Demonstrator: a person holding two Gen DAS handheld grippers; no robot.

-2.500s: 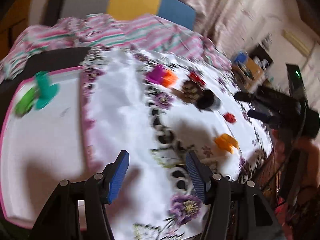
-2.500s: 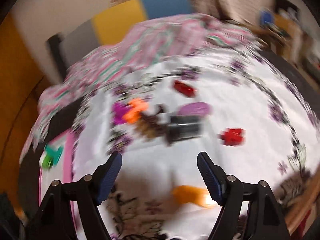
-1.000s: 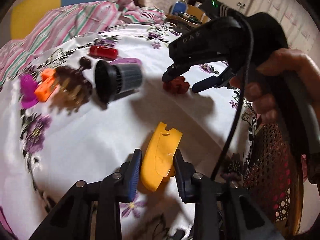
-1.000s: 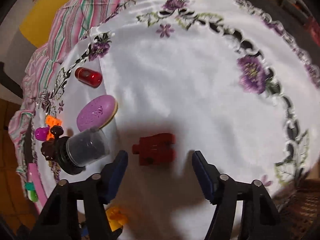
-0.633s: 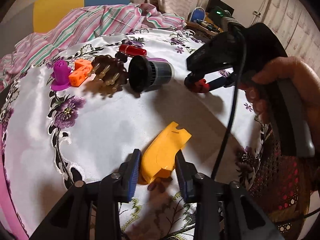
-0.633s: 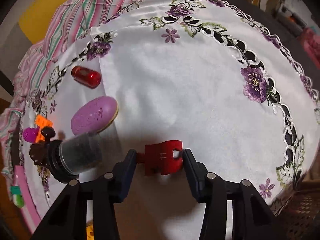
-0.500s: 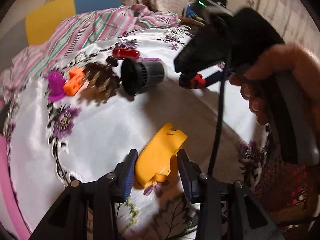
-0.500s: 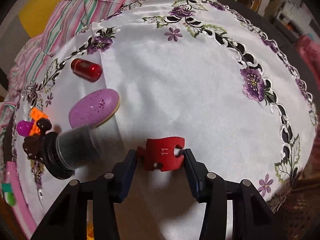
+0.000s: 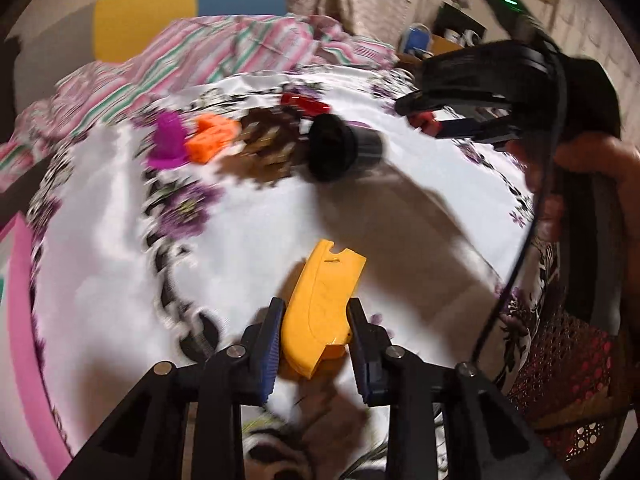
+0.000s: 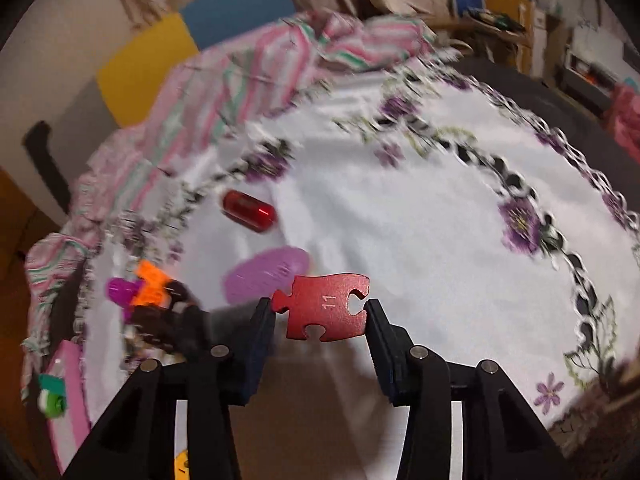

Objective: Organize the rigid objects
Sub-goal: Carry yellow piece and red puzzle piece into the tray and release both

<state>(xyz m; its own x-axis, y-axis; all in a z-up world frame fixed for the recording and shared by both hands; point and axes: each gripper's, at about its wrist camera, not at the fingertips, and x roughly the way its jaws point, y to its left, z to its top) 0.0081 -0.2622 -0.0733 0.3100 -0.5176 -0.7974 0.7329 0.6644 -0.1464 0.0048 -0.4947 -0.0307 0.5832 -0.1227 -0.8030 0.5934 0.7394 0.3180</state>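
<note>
Left gripper (image 9: pixel 316 330) fingers clamp the yellow plastic piece (image 9: pixel 322 312), long axis pointing ahead, while right gripper (image 10: pixel 320 322) fingers pinch the red puzzle piece (image 10: pixel 326 306) flat, the pink tray (image 10: pixel 70 392) far left.

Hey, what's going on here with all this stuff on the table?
A person is tidying small objects off a flowered tablecloth, one handheld gripper per hand. The left gripper has its jaws closed on a yellow plastic piece. The right gripper is shut on a red puzzle piece marked 11, apparently raised off the cloth. A red capsule, a purple oval and other bits wait on the cloth, with a pink tray at the left.
</note>
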